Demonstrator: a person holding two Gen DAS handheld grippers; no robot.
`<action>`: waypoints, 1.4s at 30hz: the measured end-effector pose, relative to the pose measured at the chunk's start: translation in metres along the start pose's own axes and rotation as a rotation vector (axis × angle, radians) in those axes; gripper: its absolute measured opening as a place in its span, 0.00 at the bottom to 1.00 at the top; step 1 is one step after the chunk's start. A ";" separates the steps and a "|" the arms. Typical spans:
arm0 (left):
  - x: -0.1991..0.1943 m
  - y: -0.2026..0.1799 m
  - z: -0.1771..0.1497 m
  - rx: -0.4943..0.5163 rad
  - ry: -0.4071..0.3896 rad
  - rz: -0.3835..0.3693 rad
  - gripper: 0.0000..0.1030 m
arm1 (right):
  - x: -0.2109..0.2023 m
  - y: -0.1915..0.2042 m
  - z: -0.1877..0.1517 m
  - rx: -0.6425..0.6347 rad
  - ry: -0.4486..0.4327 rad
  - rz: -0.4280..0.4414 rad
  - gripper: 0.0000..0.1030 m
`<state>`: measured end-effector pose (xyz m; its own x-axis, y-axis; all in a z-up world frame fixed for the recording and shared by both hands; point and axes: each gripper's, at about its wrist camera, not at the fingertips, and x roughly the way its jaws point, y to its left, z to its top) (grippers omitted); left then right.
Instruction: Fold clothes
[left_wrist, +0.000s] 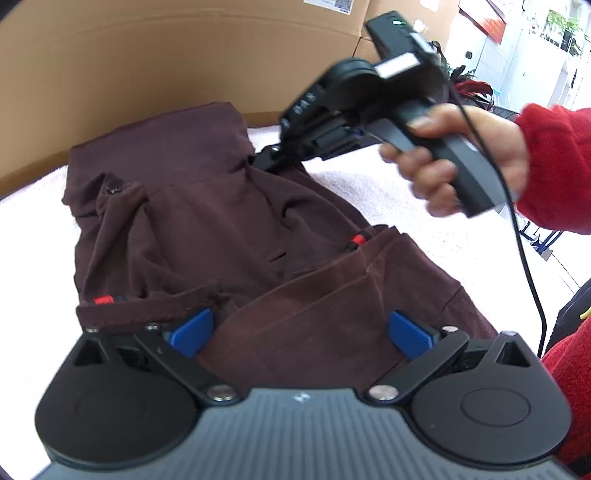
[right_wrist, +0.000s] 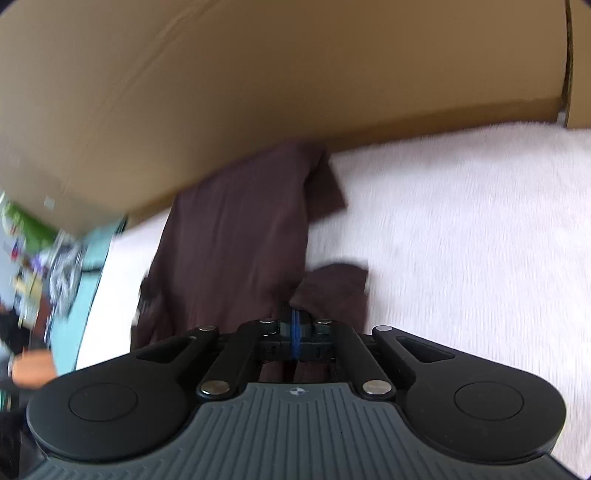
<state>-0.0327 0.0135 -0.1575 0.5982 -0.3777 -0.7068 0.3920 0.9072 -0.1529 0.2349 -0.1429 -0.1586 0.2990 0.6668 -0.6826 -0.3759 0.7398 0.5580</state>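
Only my left camera shows my right hand (left_wrist: 465, 158) in its red sleeve (left_wrist: 554, 166), gripping the right claw (left_wrist: 271, 153) at the far edge of the dark brown garment (left_wrist: 221, 221). From the right camera, that claw (right_wrist: 295, 325) is pinched together on a fold of the garment (right_wrist: 240, 236). My left claw (left_wrist: 301, 330) is spread wide over the near hem. The garment lies crumpled on the white towel (left_wrist: 388, 192), beside the cardboard box (left_wrist: 147, 66).
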 end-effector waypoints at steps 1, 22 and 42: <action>0.001 -0.001 -0.001 0.006 -0.007 0.004 0.99 | -0.001 0.000 0.001 0.001 -0.006 0.000 0.00; 0.001 -0.001 -0.013 0.009 -0.104 0.011 0.99 | 0.002 0.001 -0.008 0.089 0.081 0.015 0.00; -0.045 0.010 -0.014 -0.064 -0.301 0.101 0.97 | 0.049 0.126 0.002 -0.231 0.177 0.018 0.41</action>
<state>-0.0653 0.0423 -0.1368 0.8155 -0.3149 -0.4856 0.2817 0.9489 -0.1422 0.2038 -0.0164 -0.1210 0.1404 0.6384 -0.7568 -0.5758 0.6745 0.4621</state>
